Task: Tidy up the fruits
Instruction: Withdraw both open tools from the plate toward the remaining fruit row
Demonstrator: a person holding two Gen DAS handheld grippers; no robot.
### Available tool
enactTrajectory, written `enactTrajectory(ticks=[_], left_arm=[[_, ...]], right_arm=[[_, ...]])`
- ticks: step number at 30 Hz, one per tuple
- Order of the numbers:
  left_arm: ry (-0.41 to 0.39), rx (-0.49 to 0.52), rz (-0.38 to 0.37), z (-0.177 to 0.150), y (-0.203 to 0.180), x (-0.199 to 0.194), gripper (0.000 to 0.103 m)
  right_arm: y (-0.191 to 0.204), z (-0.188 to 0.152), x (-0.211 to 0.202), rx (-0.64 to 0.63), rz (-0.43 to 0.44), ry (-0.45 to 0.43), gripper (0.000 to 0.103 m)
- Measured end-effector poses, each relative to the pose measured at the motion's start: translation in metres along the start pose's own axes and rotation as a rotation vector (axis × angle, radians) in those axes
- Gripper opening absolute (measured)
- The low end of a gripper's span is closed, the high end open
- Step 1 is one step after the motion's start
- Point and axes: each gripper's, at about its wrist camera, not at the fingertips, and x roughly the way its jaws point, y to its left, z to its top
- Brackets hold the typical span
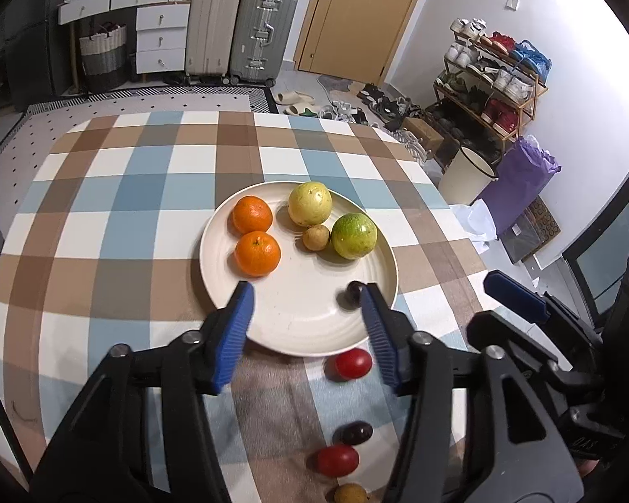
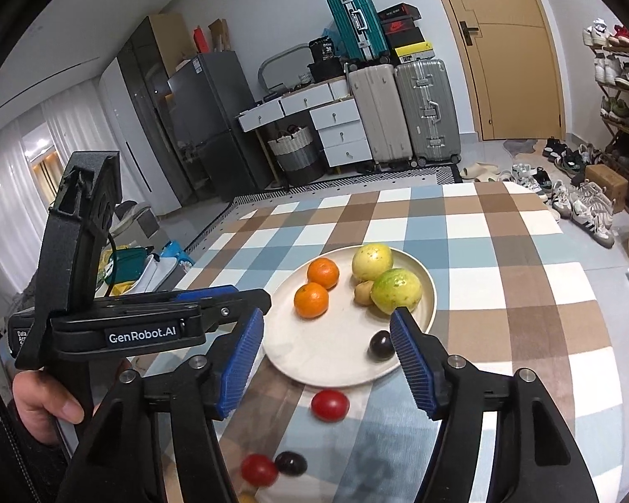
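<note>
- Left wrist view: the left gripper [image 1: 306, 306] hangs over the near rim of the plate [image 1: 297, 327], jaws wide and empty.
- On the plate sit two oranges [image 1: 252, 214] [image 1: 257, 252], a yellow fruit [image 1: 310, 203], a green fruit [image 1: 353, 236] and a small brown one [image 1: 315, 237] touching both of those; a dark grape [image 1: 352, 293] lies just beside the right finger.
- Off the plate, on the checked cloth [image 1: 105, 218], a red tomato [image 1: 352, 363] lies just beside the rim; nearer lie another dark grape [image 1: 356, 433], a second tomato [image 1: 337, 460] and a brown fruit [image 1: 350, 493] at the frame's edge.
- Right wrist view: the right gripper [image 2: 327, 331] also stands wide and empty, above the plate's [image 2: 327, 373] near edge, with the grape [image 2: 380, 345] on the plate close to its right finger.
- The nearest tomato [image 2: 330, 405] rests on the cloth between the fingers' line and the camera; a tomato [image 2: 259, 469] and grape [image 2: 290, 462] touch farther back.
- I'd judge these small fruits light, smooth-skinned and soft: apt to roll or slip, and to split if squeezed hard.
- Each tomato is slightly oval, long axis roughly left to right; a gentle hold across the short middle looks safest.
</note>
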Motion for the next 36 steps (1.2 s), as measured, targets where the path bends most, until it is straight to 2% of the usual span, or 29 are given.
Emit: enactTrajectory(ticks=[2, 5, 8, 10, 13, 17, 22, 26, 36], left_arm=[[-0.019, -0.002, 0.003, -0.007, 0.0, -0.009, 0.067], [-0.038, 0.001, 0.007, -0.014, 0.0, -0.018, 0.073], [-0.042, 0.015, -0.001, -0.025, -0.003, -0.027, 0.083], [-0.041, 0.035, 0.009, -0.031, -0.006, -0.031, 0.083], [-0.057, 0.045, 0.015, -0.042, -0.008, -0.04, 0.087], [-0.074, 0.049, 0.016, -0.058, -0.01, -0.052, 0.099], [-0.082, 0.052, 0.017, -0.075, -0.011, -0.064, 0.1], [-0.087, 0.051, 0.022, -0.091, -0.012, -0.071, 0.102], [-0.027, 0.057, 0.038, -0.135, -0.018, -0.06, 0.102]], right_arm=[[0.002, -0.004, -0.008, -0.004, -0.003, -0.01, 0.07], [0.004, -0.009, -0.016, -0.006, -0.008, -0.018, 0.07], [0.008, -0.017, -0.025, -0.011, -0.013, -0.023, 0.071], [0.011, -0.021, -0.031, -0.017, -0.015, -0.026, 0.072], [0.015, -0.028, -0.041, -0.028, -0.019, -0.044, 0.08], [0.019, -0.036, -0.054, -0.024, -0.012, -0.073, 0.086], [0.02, -0.044, -0.064, -0.003, -0.008, -0.076, 0.087], [0.019, -0.05, -0.073, 0.021, 0.004, -0.09, 0.094], [0.02, -0.071, -0.08, 0.031, -0.008, -0.049, 0.097]])
